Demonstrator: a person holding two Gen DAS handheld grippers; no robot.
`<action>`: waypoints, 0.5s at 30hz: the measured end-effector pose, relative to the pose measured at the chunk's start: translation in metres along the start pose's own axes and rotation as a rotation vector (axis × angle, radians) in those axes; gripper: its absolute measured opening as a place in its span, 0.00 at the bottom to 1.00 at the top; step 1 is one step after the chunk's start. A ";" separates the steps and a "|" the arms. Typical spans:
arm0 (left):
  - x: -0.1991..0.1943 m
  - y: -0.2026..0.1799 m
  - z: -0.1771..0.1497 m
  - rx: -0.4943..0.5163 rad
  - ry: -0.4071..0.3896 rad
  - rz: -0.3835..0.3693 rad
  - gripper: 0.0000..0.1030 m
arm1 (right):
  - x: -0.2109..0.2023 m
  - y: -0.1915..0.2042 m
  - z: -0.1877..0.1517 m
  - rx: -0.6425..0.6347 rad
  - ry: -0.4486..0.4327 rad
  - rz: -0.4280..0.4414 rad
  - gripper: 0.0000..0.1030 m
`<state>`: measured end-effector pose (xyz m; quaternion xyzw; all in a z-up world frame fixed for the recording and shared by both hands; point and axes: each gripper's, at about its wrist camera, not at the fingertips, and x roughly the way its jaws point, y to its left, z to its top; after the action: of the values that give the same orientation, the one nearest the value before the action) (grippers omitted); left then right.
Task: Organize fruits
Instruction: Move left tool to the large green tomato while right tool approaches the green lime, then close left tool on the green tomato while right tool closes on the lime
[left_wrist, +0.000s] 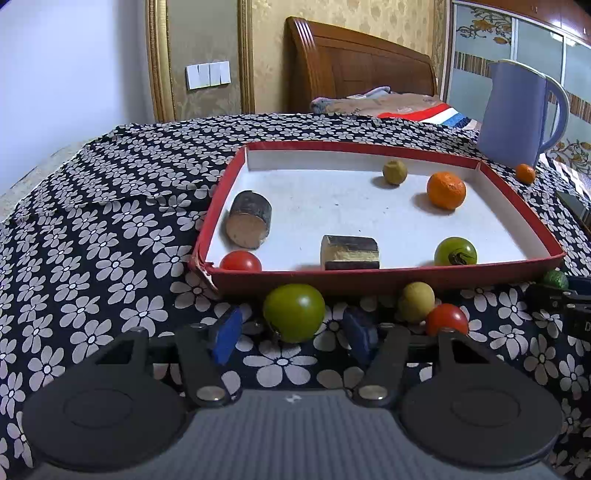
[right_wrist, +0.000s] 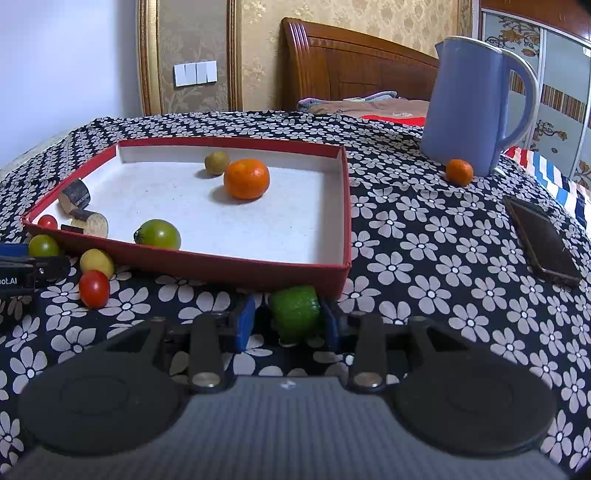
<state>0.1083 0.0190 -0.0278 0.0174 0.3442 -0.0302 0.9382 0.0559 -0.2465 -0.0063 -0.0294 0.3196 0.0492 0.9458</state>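
A red tray on the flowered cloth holds an orange, a green tomato, a red tomato, a small yellow-green fruit and two wood pieces. My left gripper is open around a big green tomato lying in front of the tray. A yellow fruit and a red tomato lie to its right. My right gripper is open, its blue pads beside a lime at the tray's near corner.
A blue jug stands at the back right with a small orange at its foot. A dark phone lies on the right. The left gripper's body shows at the left edge. A bed is behind the table.
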 end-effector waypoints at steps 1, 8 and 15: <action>0.000 0.000 0.000 -0.002 0.000 0.006 0.51 | 0.000 0.000 0.000 0.000 -0.001 -0.004 0.34; -0.003 0.010 0.003 -0.071 0.011 -0.035 0.33 | -0.001 -0.001 0.000 0.000 -0.001 -0.007 0.32; -0.006 0.007 0.001 -0.051 0.005 -0.025 0.32 | -0.004 -0.003 -0.001 0.008 -0.001 -0.005 0.29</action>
<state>0.1046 0.0265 -0.0231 -0.0110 0.3474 -0.0332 0.9371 0.0529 -0.2501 -0.0046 -0.0264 0.3191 0.0458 0.9462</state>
